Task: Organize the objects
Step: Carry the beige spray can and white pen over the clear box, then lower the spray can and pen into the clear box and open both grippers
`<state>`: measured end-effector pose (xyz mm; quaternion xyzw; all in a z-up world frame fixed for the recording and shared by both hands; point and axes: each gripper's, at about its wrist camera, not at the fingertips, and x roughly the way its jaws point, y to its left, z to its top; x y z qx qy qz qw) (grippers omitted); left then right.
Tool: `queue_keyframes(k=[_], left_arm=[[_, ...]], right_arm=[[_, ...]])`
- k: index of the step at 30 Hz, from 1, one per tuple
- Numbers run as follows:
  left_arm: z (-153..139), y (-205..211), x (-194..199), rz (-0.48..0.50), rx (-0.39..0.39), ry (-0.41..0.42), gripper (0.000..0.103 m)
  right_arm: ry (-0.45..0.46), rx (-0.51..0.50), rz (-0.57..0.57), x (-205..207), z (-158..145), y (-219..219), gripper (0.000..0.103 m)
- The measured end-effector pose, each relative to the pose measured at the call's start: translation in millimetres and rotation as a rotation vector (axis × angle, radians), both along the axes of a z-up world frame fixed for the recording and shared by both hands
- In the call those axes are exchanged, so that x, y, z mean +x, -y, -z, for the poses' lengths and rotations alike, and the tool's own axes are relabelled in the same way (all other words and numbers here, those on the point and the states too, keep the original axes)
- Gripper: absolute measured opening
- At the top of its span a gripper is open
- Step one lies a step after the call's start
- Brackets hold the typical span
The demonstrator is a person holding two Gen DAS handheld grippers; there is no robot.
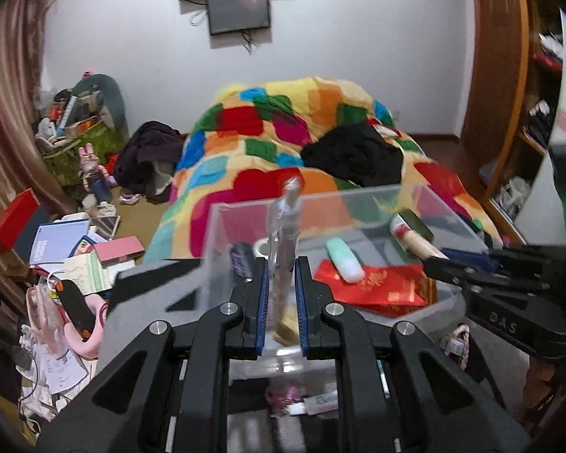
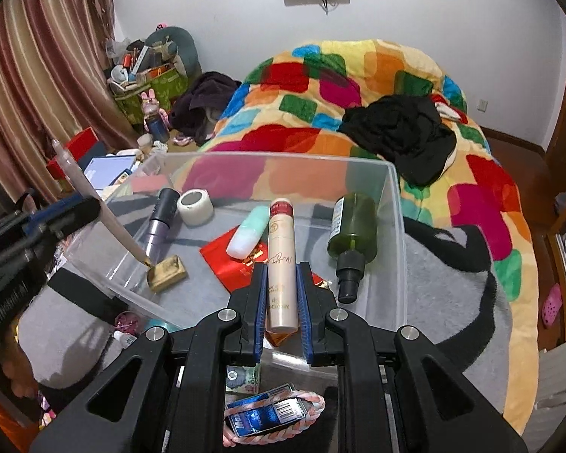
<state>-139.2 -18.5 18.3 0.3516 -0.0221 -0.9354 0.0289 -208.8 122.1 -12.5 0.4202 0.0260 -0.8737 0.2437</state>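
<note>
A clear plastic bin (image 2: 394, 226) stands on a grey blanket. My left gripper (image 1: 282, 294) is shut on a clear pen-like tube (image 1: 283, 234), held upright over the bin's near left corner; the tube (image 2: 105, 219) slants down toward a gold block (image 2: 168, 273) there. My right gripper (image 2: 282, 298) is shut on a cream cosmetic tube with a red cap (image 2: 281, 260), held over the bin's front edge. In the bin lie a green spray bottle (image 2: 352, 234), a mint tube (image 2: 247, 236), a red envelope (image 2: 230, 260), a tape roll (image 2: 195, 205) and a dark purple tube (image 2: 158, 222).
A bed with a patchwork quilt (image 2: 358, 75) and black clothes (image 2: 400, 128) lies behind the bin. Books and boxes (image 1: 75, 249) clutter the left. A blue packet with a braided band (image 2: 268, 415) lies below my right gripper. A wooden shelf (image 1: 509, 94) stands at the right.
</note>
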Motion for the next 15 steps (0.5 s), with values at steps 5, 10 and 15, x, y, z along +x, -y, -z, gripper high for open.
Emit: queue_keyframes(k=[5, 10, 15], left_arm=[[-1, -11, 7, 0.057, 0.047, 0.019, 0.013], [-11, -16, 16, 0.104, 0.079, 0.010, 0.013], [-18, -15, 29, 0.141, 0.098, 0.007, 0.026]], right_arm=[[0.000, 0.017, -0.002, 5, 0, -2, 0.015], [-0.031, 0.008, -0.006, 15, -11, -5, 0.020], [-0.059, -0.013, -0.010, 28, -23, -11, 0.023]])
